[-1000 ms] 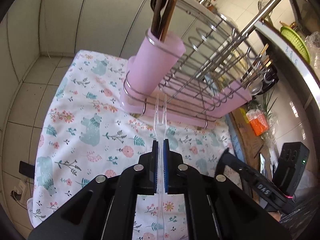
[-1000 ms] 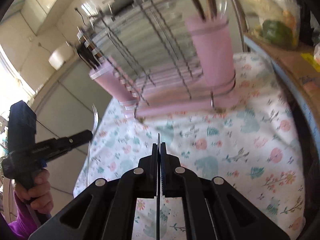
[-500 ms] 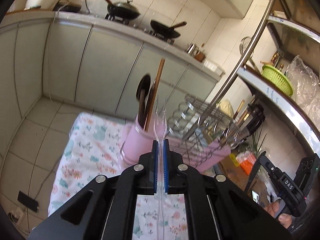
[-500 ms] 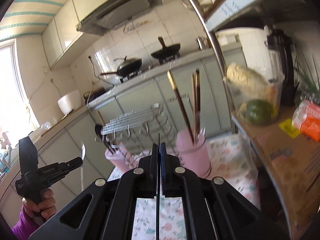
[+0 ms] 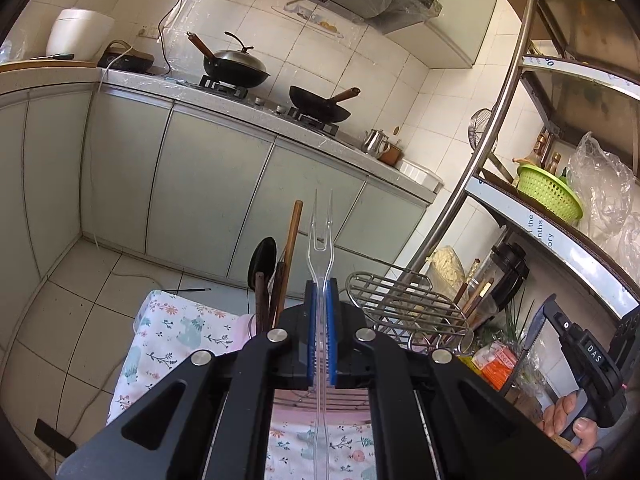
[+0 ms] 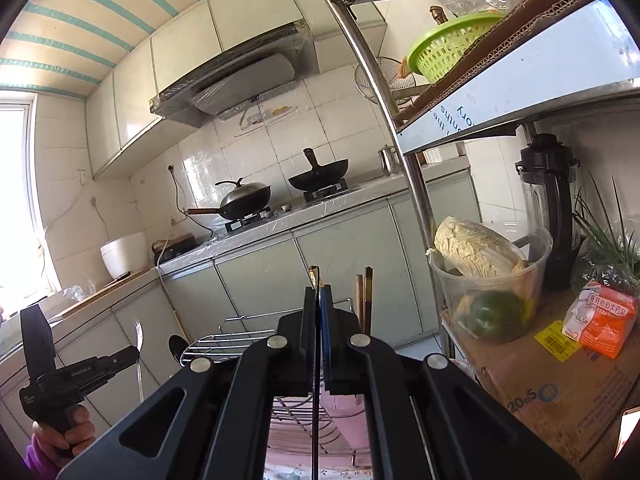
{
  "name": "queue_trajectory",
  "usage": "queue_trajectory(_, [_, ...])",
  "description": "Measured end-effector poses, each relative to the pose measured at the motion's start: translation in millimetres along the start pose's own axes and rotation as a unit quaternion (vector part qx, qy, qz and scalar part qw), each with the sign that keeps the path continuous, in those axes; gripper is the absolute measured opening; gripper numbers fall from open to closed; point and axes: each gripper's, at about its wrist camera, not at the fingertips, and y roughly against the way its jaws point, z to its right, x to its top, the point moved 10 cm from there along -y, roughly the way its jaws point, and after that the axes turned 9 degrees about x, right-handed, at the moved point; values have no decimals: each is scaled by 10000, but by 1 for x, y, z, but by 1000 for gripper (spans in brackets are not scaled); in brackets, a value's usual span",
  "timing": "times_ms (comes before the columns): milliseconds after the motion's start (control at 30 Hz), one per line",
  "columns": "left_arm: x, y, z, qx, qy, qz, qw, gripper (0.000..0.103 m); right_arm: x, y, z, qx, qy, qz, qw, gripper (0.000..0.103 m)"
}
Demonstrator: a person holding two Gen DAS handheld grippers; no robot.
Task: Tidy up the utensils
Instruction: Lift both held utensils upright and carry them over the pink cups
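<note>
Left gripper: the black left gripper (image 5: 321,292) with blue pads is pressed together on a clear plastic two-prong fork (image 5: 321,236); in the right wrist view it shows at 8 o'clock (image 6: 134,354), held by a hand (image 6: 60,432) in a purple sleeve.
Fork: its two prongs point to 12 o'clock, upright, and its handle runs back between the fingers toward 6 o'clock.
Right gripper: the black right gripper (image 6: 319,292) pinches a thin dark flat utensil (image 6: 316,380), seen only on its edge; what kind it is, I cannot tell.
Rack: a silver wire dish rack (image 5: 404,304) on a pink plastic tray stands just beyond the left gripper, at 1 o'clock from it.
Holder: a pink plastic utensil cup (image 5: 245,330) at 10 o'clock of the left gripper holds a black spoon (image 5: 262,260) and wooden chopsticks (image 5: 291,248), upright.
Table: a floral white tablecloth (image 5: 176,332) lies under the rack.
Background: two black woks (image 5: 236,66) on the stove; a green plastic basket (image 5: 548,192) on the metal shelf at 3 o'clock.
</note>
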Motion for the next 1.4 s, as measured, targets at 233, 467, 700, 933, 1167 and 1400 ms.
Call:
queue_trajectory(233, [-1, 9, -2, -56, 82, 36, 9999, 4, -12, 3, -5, 39, -114, -106, 9999, 2])
queue_trajectory(467, [-2, 18, 1, -75, 91, 71, 9999, 4, -22, 6, -16, 154, -140, -179, 9996, 2])
queue_trajectory(700, [3, 25, 4, -56, 71, 183, 9998, 4, -11, 12, -24, 241, -1, -65, 9997, 2])
queue_trajectory(933, [12, 23, 11, -19, -20, 332, 9994, 4, 12, 12, -23, 220, 156, 199, 9994, 2])
queue_trajectory(1167, [20, 14, 13, 58, -67, 514, 9986, 4, 33, 0, -17, 152, 269, 514, 9982, 2])
queue_trajectory(1400, [29, 1, 11, 87, -2, 658, 9978, 4, 33, -30, -12, -68, 616, 603, 9963, 2])
